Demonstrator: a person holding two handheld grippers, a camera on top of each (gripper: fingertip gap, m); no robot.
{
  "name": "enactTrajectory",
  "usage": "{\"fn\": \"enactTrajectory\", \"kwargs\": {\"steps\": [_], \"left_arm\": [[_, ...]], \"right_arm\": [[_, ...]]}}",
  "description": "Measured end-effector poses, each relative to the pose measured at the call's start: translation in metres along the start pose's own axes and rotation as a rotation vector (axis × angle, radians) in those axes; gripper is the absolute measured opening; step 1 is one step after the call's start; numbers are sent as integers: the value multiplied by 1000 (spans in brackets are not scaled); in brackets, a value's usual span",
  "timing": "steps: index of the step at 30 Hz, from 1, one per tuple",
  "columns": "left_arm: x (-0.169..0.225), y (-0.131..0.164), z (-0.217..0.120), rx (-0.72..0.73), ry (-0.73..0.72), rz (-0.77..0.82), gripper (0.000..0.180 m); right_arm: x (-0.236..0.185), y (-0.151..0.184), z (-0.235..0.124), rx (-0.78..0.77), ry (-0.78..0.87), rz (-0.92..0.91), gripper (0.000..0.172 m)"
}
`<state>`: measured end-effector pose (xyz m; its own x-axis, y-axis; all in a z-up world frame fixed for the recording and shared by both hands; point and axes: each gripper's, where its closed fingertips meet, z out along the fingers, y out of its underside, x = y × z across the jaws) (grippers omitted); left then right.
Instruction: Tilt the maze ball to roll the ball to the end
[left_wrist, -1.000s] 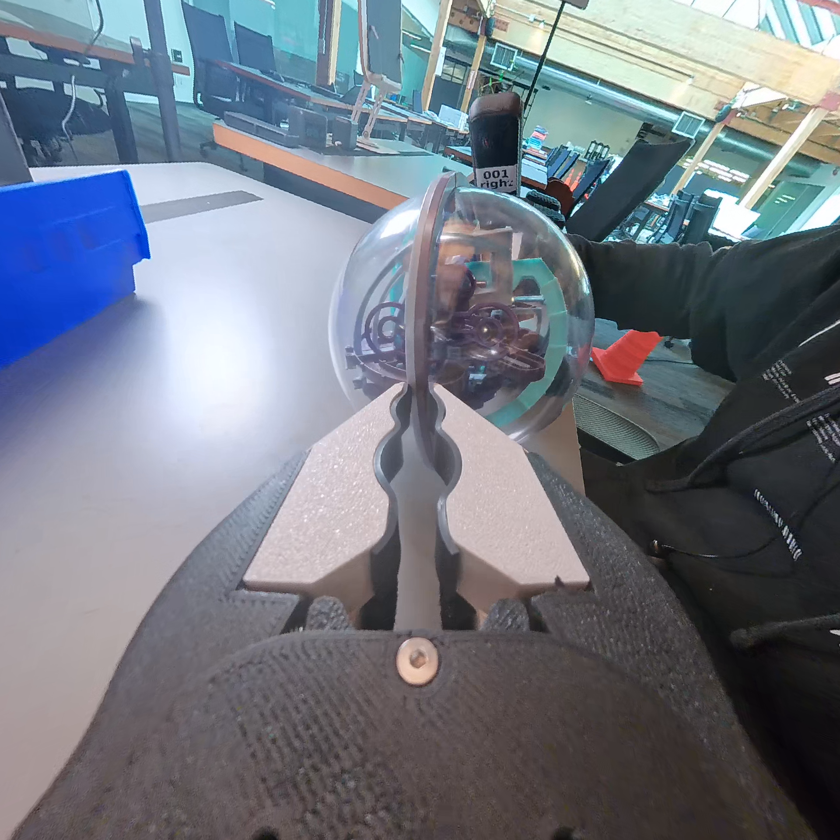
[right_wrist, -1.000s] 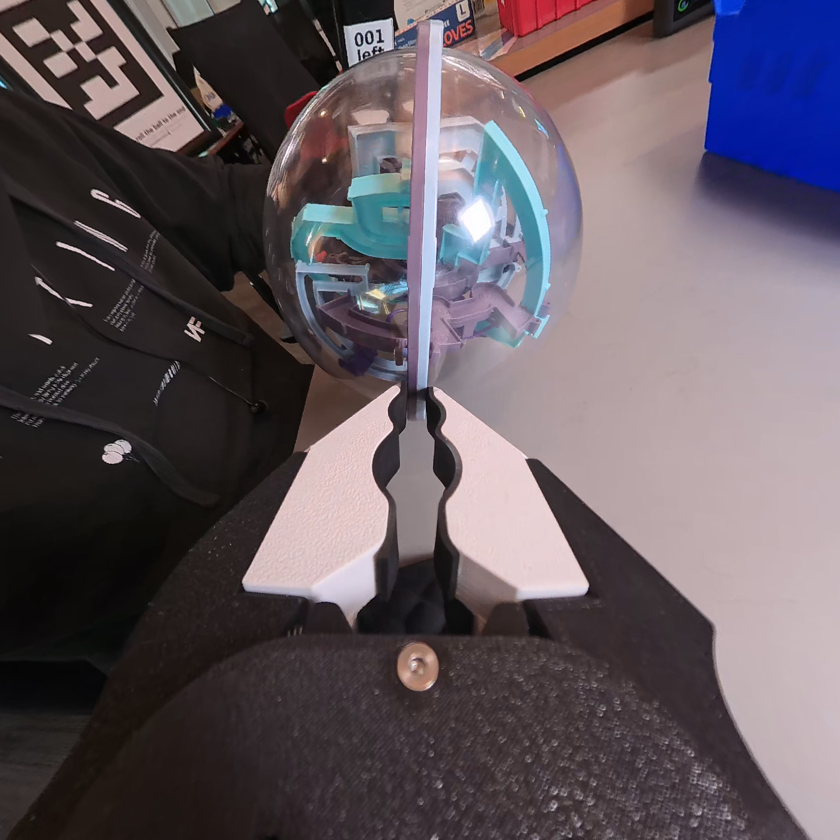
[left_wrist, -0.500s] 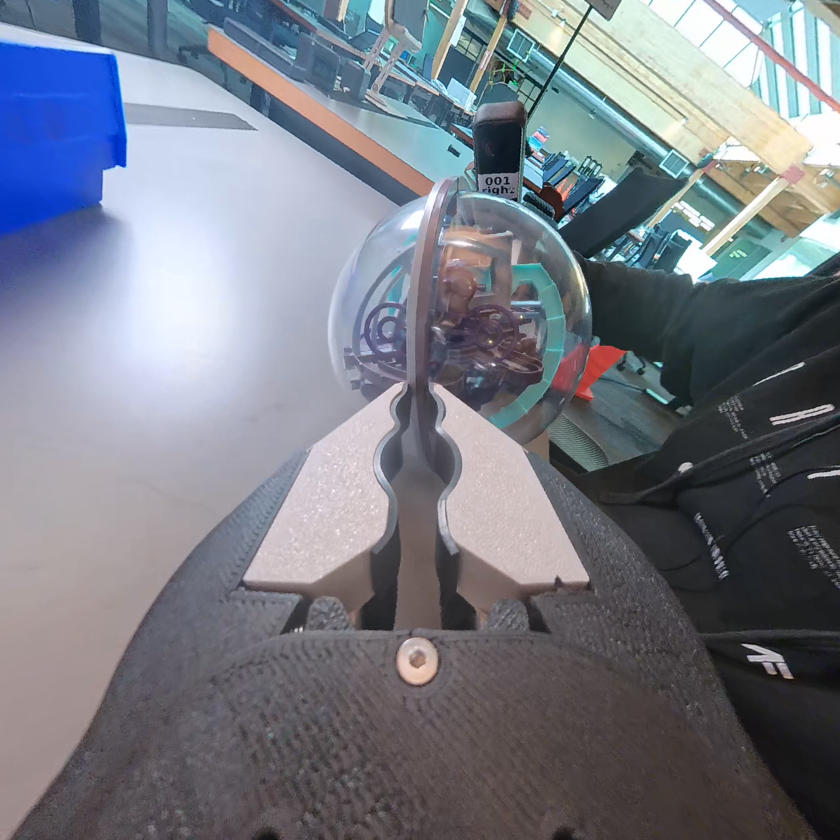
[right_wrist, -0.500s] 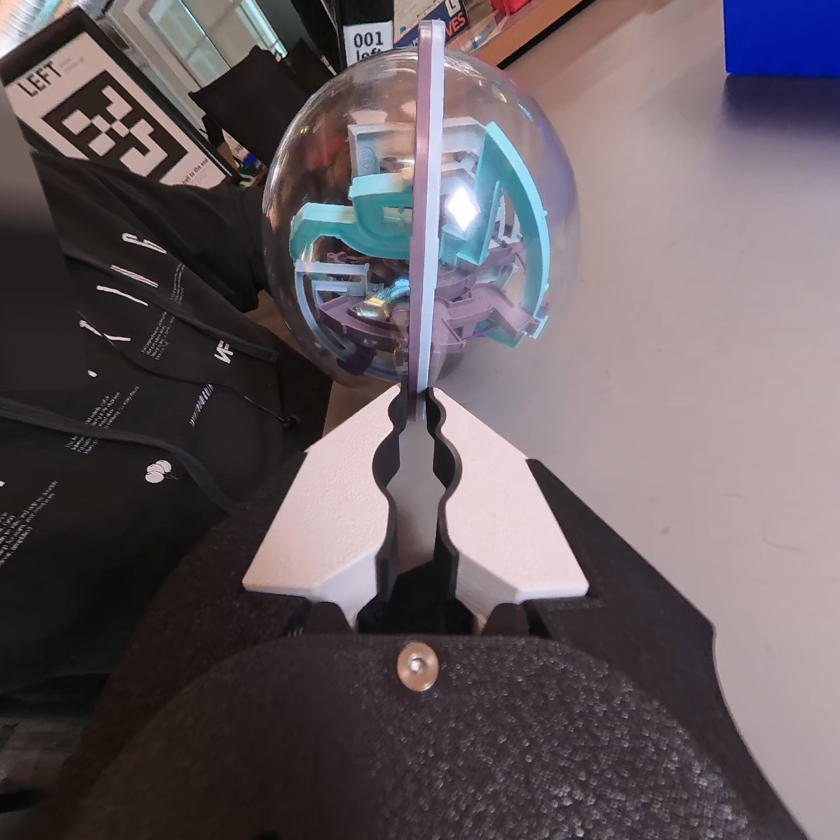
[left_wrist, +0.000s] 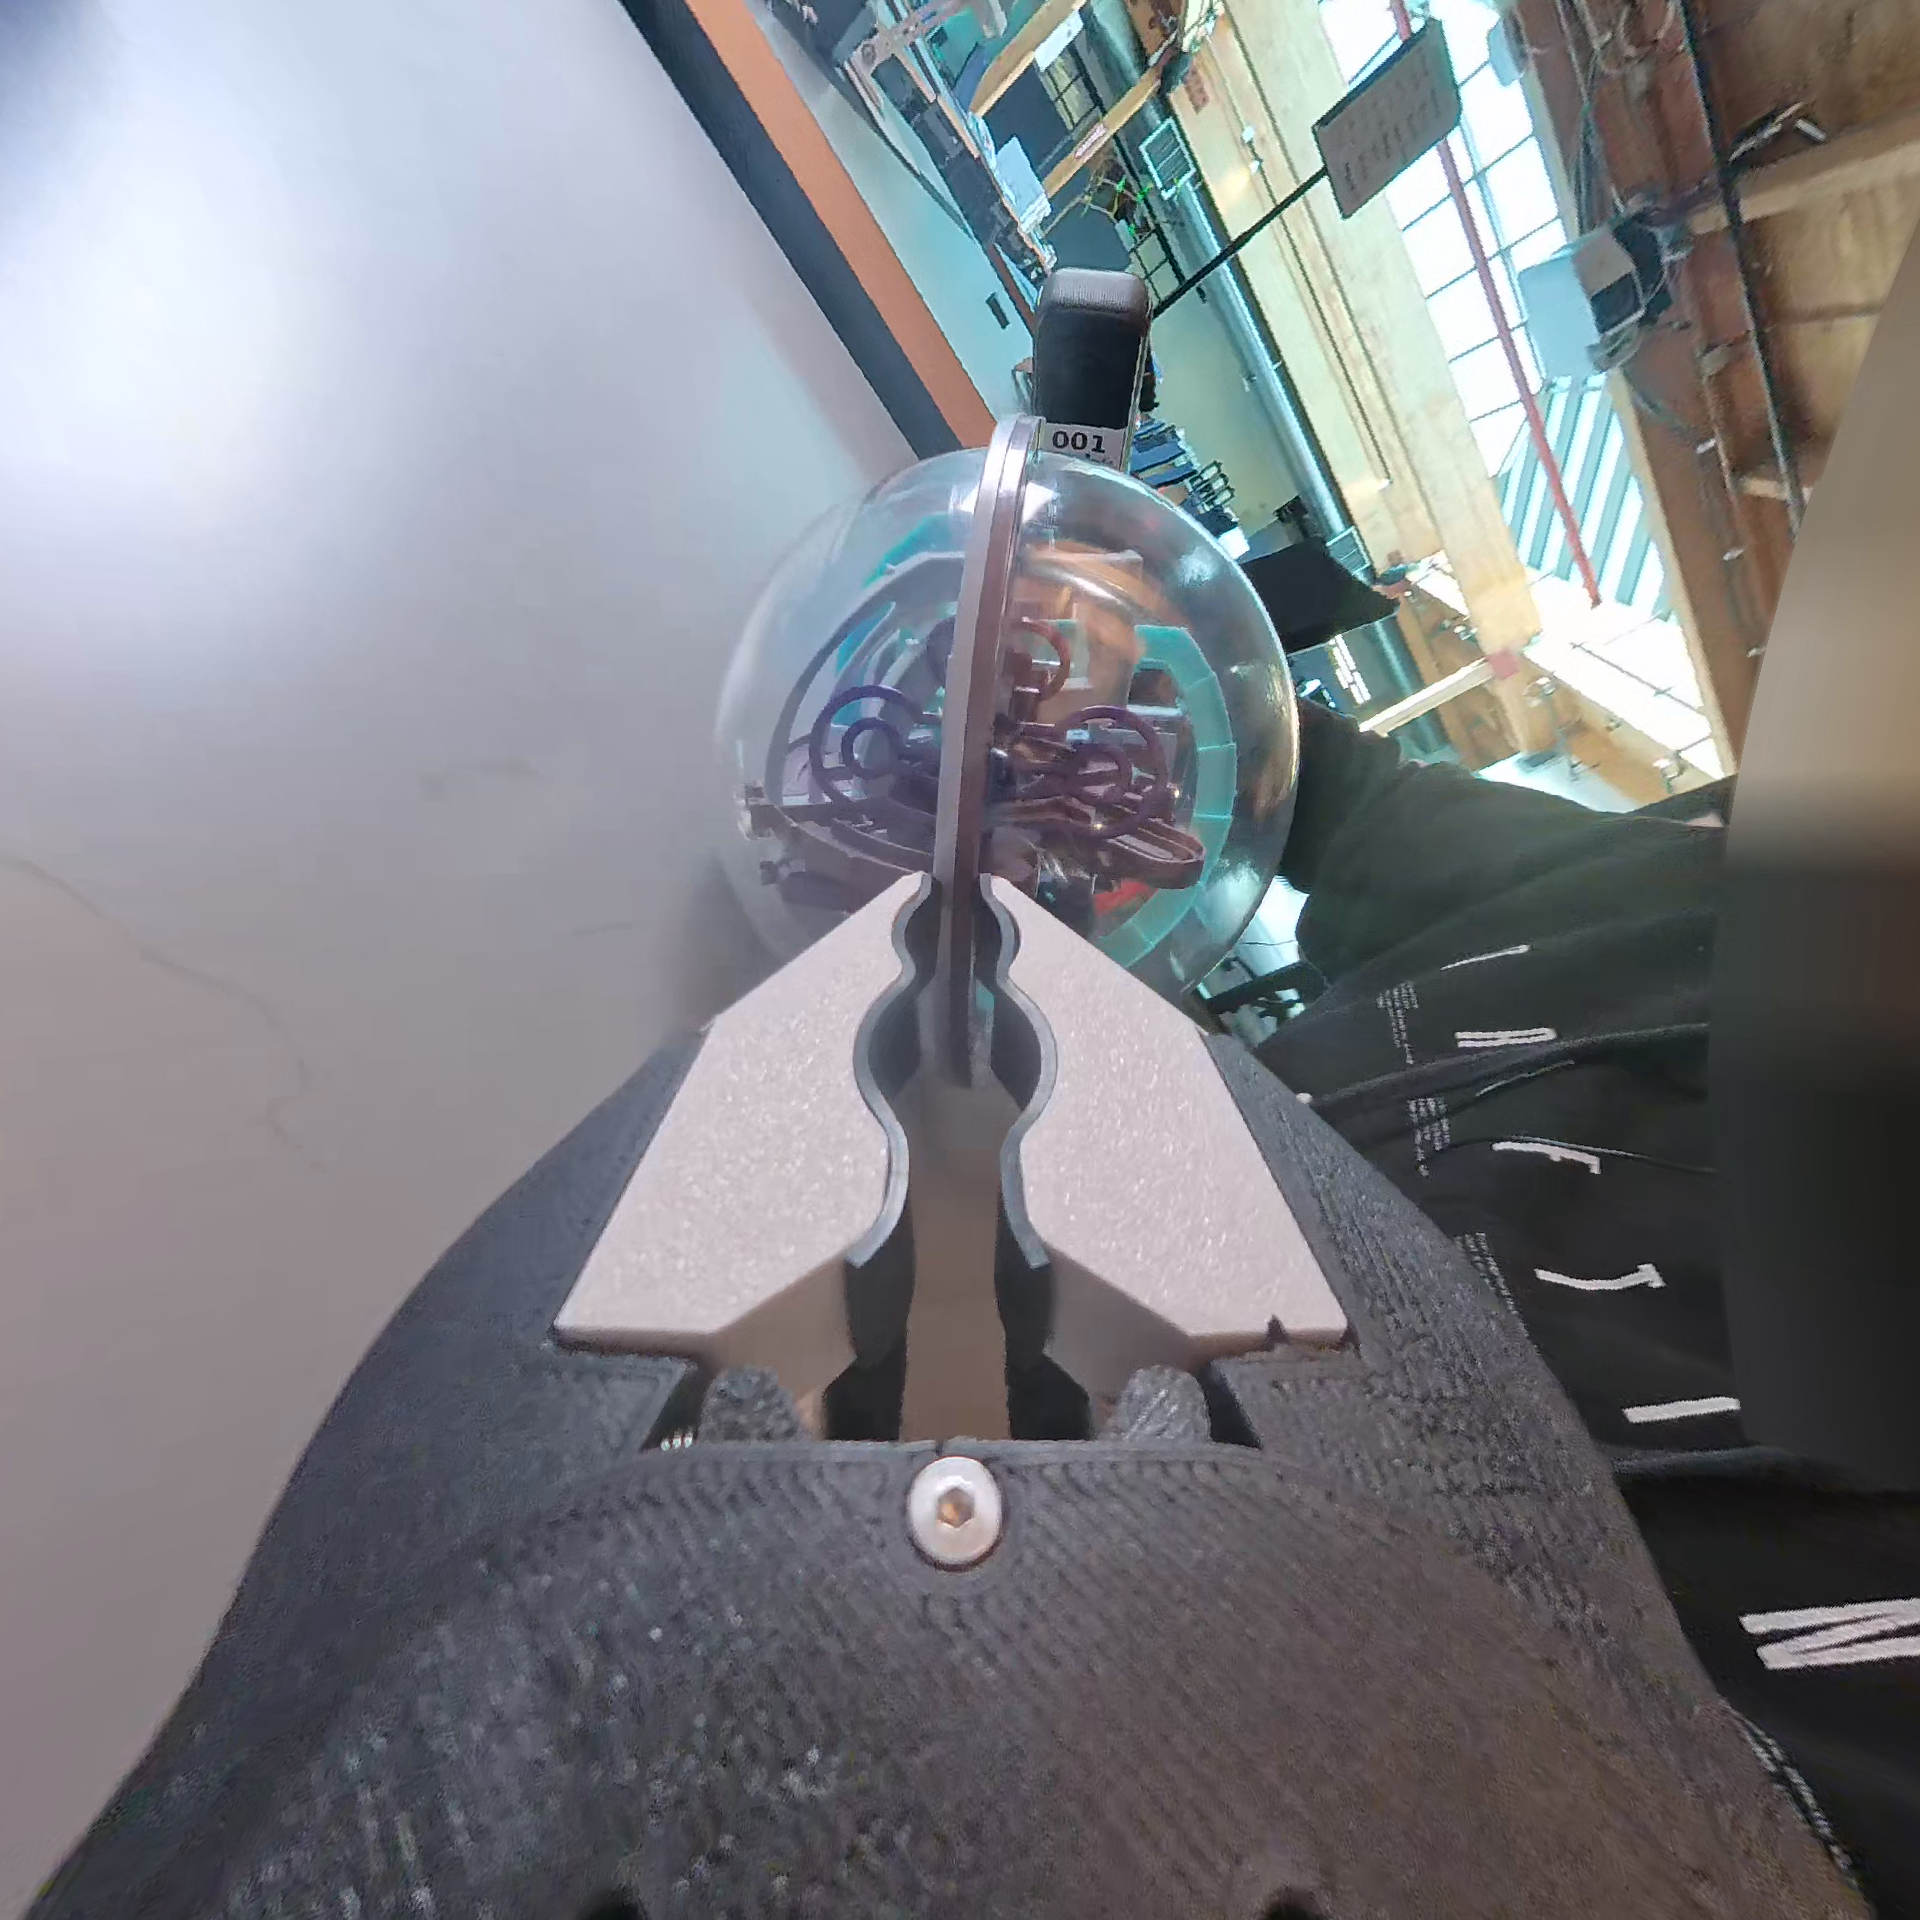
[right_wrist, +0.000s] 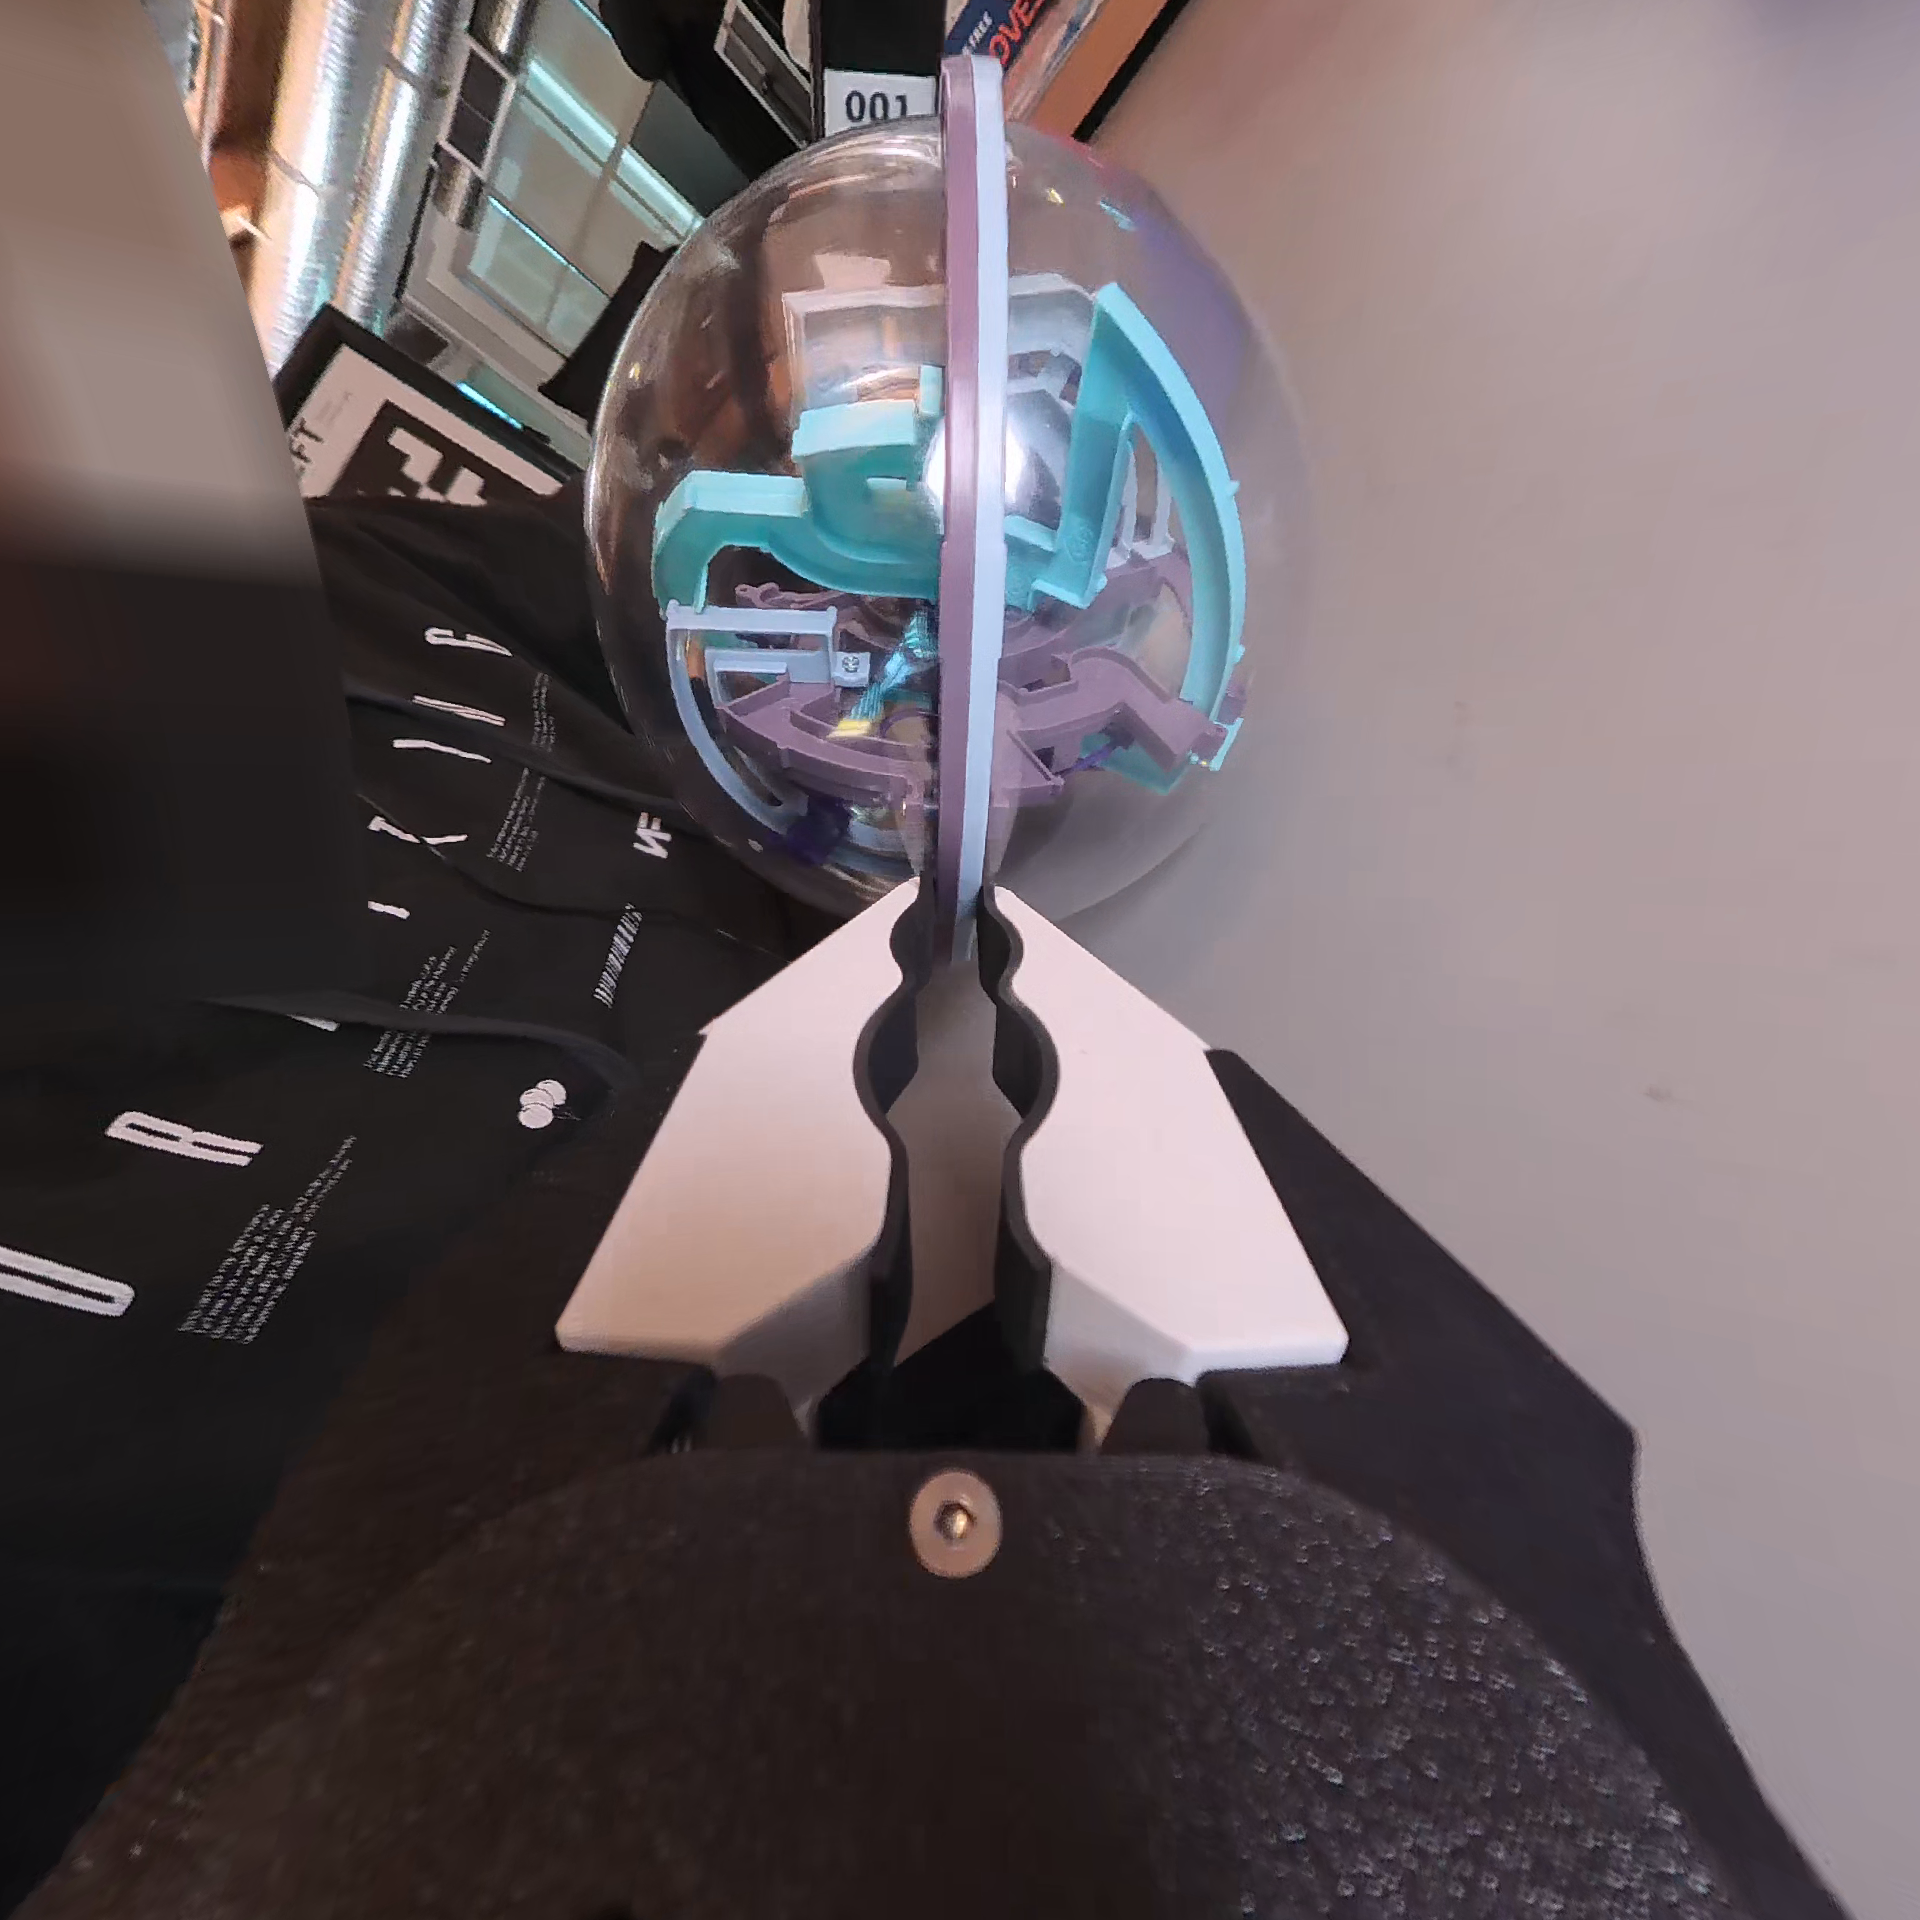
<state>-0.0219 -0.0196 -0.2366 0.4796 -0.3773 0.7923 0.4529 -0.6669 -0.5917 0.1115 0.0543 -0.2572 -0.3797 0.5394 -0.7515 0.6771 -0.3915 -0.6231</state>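
The maze ball (left_wrist: 1039, 717) is a clear sphere with teal and purple tracks inside and a flat purple rim around its middle. It is held in the air between both grippers. My left gripper (left_wrist: 961, 888) is shut on the rim from one side. My right gripper (right_wrist: 958, 891) is shut on the rim (right_wrist: 966, 499) from the opposite side. The ball fills the middle of the right wrist view (right_wrist: 935, 499). The right gripper's top shows beyond the ball in the left wrist view (left_wrist: 1091, 353). A small silver ball (right_wrist: 1023, 462) seems to sit by the teal track near the rim.
The grey table (left_wrist: 364, 520) lies to the left in the left wrist view and to the right in the right wrist view (right_wrist: 1558, 623). A person in a black printed top (right_wrist: 260, 987) sits close beside the ball. An orange-edged desk (left_wrist: 831, 208) stands beyond.
Both grippers have rolled with the maze ball, so the scene now tilts steeply. The blue bin has left both views. Both grasps on the rim stay as they were.
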Motion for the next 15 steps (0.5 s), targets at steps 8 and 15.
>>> {"fn": "enactTrajectory", "kwargs": {"steps": [8,15], "left_arm": [[-4,0,4,-10,49,-160,4],[-9,-6,6,-18,61,-249,4]], "right_arm": [[3,-5,-6,33,-49,144,5],[6,-9,-9,46,-82,230,5]]}}
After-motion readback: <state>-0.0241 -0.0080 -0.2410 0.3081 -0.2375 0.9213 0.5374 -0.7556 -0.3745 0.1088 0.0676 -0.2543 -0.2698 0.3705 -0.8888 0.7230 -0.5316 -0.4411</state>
